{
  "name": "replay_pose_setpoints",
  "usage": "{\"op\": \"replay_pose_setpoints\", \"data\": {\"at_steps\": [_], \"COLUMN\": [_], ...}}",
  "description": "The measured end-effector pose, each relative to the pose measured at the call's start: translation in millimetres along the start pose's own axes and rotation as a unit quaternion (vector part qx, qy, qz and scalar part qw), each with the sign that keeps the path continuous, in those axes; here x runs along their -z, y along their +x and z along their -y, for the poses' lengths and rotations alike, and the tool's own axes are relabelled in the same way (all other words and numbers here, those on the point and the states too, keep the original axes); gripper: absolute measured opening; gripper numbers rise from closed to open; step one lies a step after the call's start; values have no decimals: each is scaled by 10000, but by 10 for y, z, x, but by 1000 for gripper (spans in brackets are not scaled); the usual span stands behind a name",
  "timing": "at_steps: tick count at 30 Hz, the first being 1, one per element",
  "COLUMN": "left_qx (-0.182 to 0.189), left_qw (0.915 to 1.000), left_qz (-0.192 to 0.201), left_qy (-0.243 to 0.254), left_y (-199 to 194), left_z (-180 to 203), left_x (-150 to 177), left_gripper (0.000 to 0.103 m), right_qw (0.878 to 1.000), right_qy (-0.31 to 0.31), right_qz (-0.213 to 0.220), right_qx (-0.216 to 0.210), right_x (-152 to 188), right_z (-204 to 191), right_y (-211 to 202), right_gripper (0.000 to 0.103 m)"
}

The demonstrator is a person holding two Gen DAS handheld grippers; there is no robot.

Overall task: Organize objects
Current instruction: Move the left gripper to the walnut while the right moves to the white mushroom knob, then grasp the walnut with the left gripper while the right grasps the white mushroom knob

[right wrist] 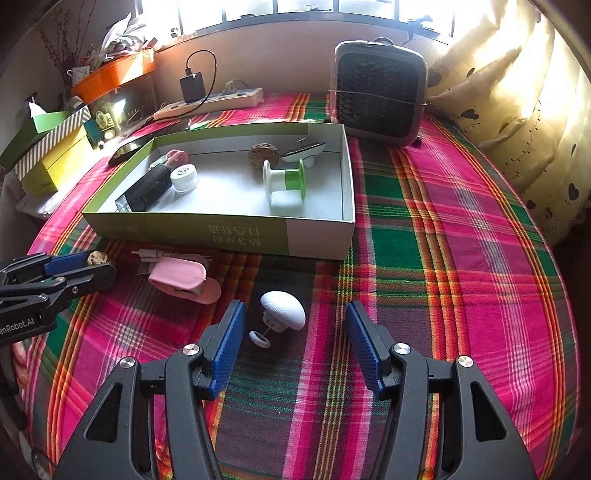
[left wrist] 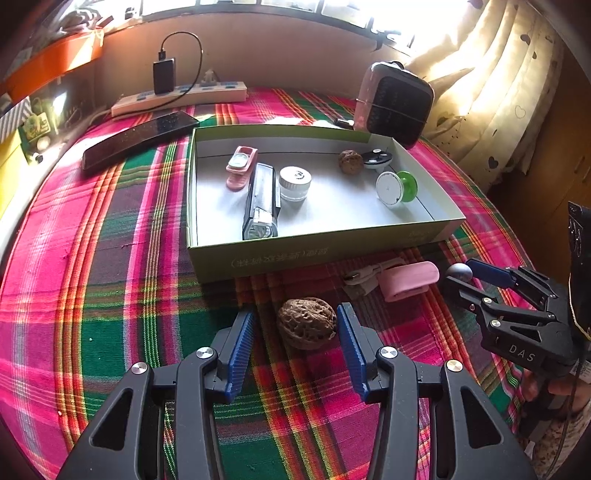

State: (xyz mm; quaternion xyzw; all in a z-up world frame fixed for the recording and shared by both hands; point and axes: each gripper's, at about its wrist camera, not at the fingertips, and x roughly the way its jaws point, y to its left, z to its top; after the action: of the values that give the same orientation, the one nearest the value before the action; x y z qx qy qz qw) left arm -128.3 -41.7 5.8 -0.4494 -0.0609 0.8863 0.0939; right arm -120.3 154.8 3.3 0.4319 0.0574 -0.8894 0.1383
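Box point(left wrist: 314, 254) holds walnut point(left wrist: 351, 161), jar point(left wrist: 294, 183), spool point(left wrist: 397, 188), torch point(left wrist: 260, 201)

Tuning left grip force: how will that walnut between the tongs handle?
The walnut looks rigid, so a firm pinch should hold. Its wrinkled shell likely grips the ribbed pads. Being rounded, it may roll on the cloth if nudged off-centre.

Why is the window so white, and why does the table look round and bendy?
In both views, sun through the window blows out to pure white and glares on the curtain. The fisheye lens bends the tablecloth into a bulge in the right wrist view, and curves the box edges in the left.
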Motion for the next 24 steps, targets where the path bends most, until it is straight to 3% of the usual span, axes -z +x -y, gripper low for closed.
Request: {"op": "replay_pose_setpoints", "data": {"at_steps": [9,15,24], "left_qx": [-103,-193,-211], "left_qw": [9999,9998,9997], "left_qz": [47,70,93], "left_qy": [77,76,50], "left_y": [8,7,3], "left_z": [26,13,-1], "left_x": [-1,4,12], "left_gripper": [43,34,30], "right_qw": [10000,10000,10000], "right_qy": [-39,-42,-49], "right_qz": [-14,-11,28], "right_qx": [54,63,56], "right_x": [-4,0,3], "right_z": [-15,-8,-2], "right_y": [6,3,-12], "right_gripper": [57,57,38]}}
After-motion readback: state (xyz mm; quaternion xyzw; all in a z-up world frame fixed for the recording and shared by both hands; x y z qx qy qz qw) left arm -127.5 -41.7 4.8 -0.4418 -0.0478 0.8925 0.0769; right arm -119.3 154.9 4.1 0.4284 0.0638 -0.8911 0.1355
